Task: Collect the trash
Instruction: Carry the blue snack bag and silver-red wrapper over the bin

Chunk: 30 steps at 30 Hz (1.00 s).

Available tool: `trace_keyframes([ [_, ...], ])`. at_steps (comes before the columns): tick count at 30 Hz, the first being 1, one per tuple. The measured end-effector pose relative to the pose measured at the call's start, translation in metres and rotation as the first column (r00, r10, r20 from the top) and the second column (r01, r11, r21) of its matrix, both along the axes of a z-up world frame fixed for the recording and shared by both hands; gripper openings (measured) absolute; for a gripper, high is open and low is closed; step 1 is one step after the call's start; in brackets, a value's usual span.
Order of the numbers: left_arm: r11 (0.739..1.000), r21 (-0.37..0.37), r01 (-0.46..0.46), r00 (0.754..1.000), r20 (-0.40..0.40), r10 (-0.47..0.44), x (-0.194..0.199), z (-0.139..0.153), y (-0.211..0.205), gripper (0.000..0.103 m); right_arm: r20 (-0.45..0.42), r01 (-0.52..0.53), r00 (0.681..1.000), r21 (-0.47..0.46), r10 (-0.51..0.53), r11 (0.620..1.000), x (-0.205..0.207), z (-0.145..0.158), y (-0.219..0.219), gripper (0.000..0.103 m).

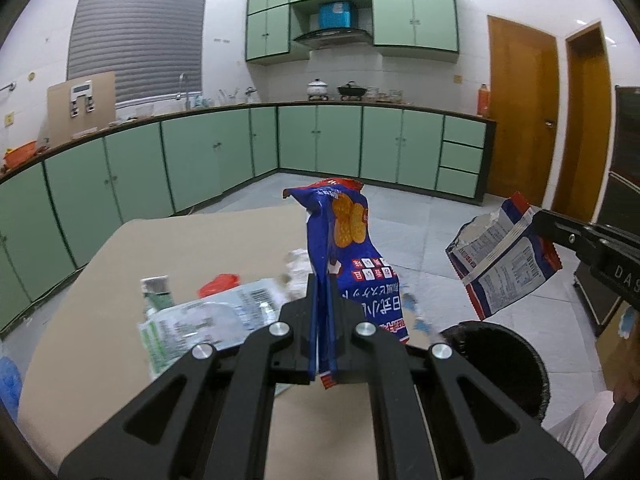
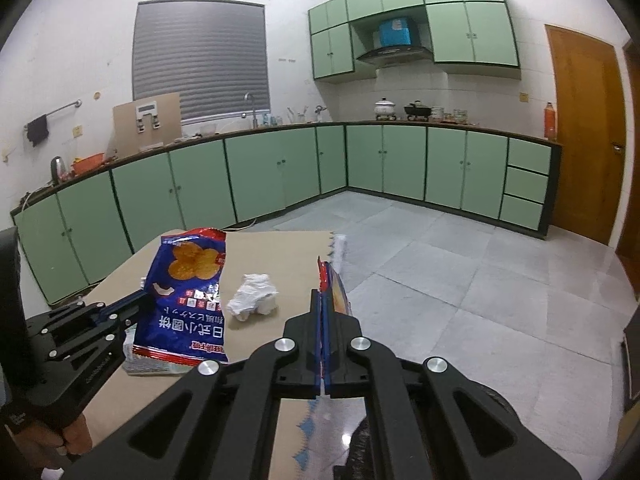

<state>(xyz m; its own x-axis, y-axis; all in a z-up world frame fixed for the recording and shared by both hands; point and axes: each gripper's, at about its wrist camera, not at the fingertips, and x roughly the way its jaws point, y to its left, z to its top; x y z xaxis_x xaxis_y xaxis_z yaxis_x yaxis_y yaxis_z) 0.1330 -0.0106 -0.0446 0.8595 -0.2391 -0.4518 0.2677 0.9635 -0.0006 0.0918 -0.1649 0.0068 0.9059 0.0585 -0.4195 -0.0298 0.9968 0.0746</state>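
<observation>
A blue biscuit wrapper (image 1: 344, 240), printed with round golden crackers, hangs in the air above the desk (image 1: 100, 320), a flat surface covered in tan cardboard. The left tongs (image 1: 323, 320) are clamped on one edge of this wrapper, their two black fingers pressed together with the foil between them. From the right wrist view the same wrapper (image 2: 184, 300) shows its whole front, held upside down, with the left tongs (image 2: 136, 304) gripping its side.

To the right of the blue wrapper, a second wrapper piece (image 1: 504, 256), torn open and showing its white printed back with a red and blue border, is also held in the air. The right tongs (image 1: 538, 224) are clamped on its upper corner. In the right wrist view this piece (image 2: 332, 284) appears edge-on, pinched between the closed fingers of the right tongs (image 2: 323, 320).

Below the torn piece and right of the blue wrapper stands a bin lined with a black bag (image 1: 496, 364), beside the desk edge.

Behind the blue wrapper, on the desk, lie a crumpled white tissue (image 2: 254, 298), a clear plastic package with green print (image 1: 192, 324) and something small and red (image 1: 219, 284).

Beyond the desk are green kitchen cabinets (image 2: 280, 172), a tiled floor (image 2: 460, 280) and a wooden door (image 2: 584, 136).
</observation>
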Motion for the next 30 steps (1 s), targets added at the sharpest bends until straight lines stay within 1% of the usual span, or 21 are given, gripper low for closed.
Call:
trace_keyframes([
  [7, 0.996, -0.018, 0.085, 0.996, -0.003, -0.085, 0.003, -0.002, -0.043, 0.003, -0.007, 0.089, 0.996, -0.001, -0.089, 0.996, -0.020, -0.001, -0.037, 0.001],
  [14, 0.983, -0.018, 0.183, 0.983, -0.025, -0.183, 0.003, -0.013, -0.094, 0.003, -0.036, 0.188, 0.982, 0.025, -0.187, 0.982, -0.041, -0.014, -0.084, 0.001],
  [18, 0.974, -0.003, 0.228, 0.973, -0.038, -0.228, 0.004, -0.025, -0.124, 0.003, -0.059, 0.236, 0.970, 0.031, -0.234, 0.971, -0.050, -0.023, -0.108, 0.001],
  [23, 0.964, 0.006, 0.266, 0.962, -0.065, -0.265, 0.005, -0.042, -0.154, 0.003, -0.091, 0.273, 0.959, 0.041, -0.268, 0.961, -0.055, -0.037, -0.127, 0.001],
  [30, 0.952, 0.017, 0.307, 0.944, -0.131, -0.302, 0.012, -0.070, -0.189, 0.003, -0.147, 0.317, 0.941, 0.055, -0.306, 0.947, -0.059, -0.063, -0.153, 0.001],
])
